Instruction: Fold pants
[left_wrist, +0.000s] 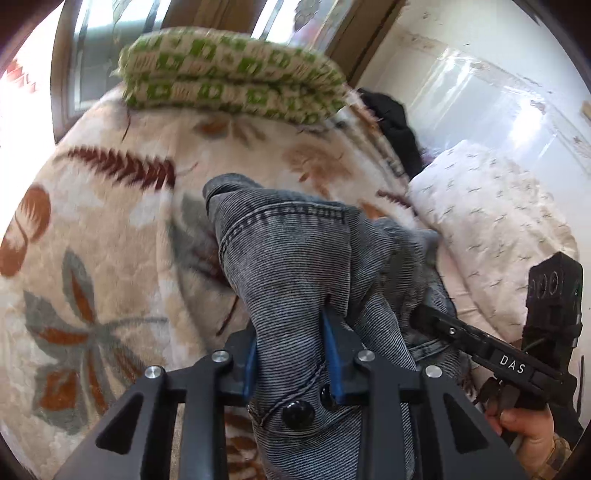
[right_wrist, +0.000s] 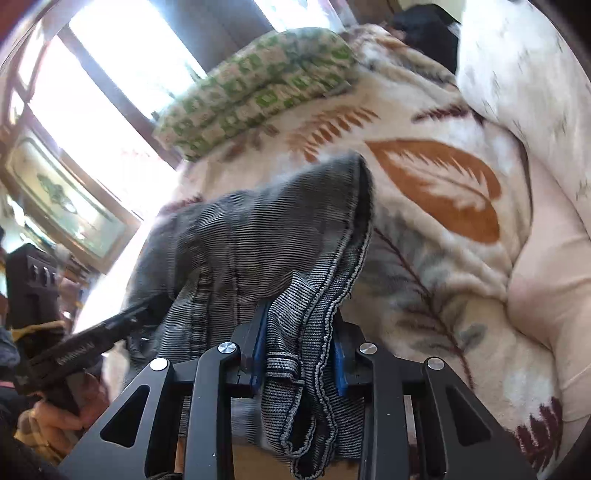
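Note:
The pants (left_wrist: 291, 254) are grey washed denim with black buttons and hang bunched over a leaf-patterned blanket (left_wrist: 110, 229). My left gripper (left_wrist: 291, 347) is shut on the denim near the buttoned waist, cloth draped over its blue pads. My right gripper (right_wrist: 299, 350) is shut on another part of the pants (right_wrist: 258, 236), with the hemmed edge hanging between its jaws. The right gripper also shows in the left wrist view (left_wrist: 480, 347) at the right, its tip at the denim. The left gripper shows in the right wrist view (right_wrist: 110, 328) at the left.
A folded green-and-white checked blanket (left_wrist: 229, 74) lies at the far end of the bed by a window. A white patterned pillow (left_wrist: 487, 206) lies at the right, with a black garment (left_wrist: 395, 125) behind it.

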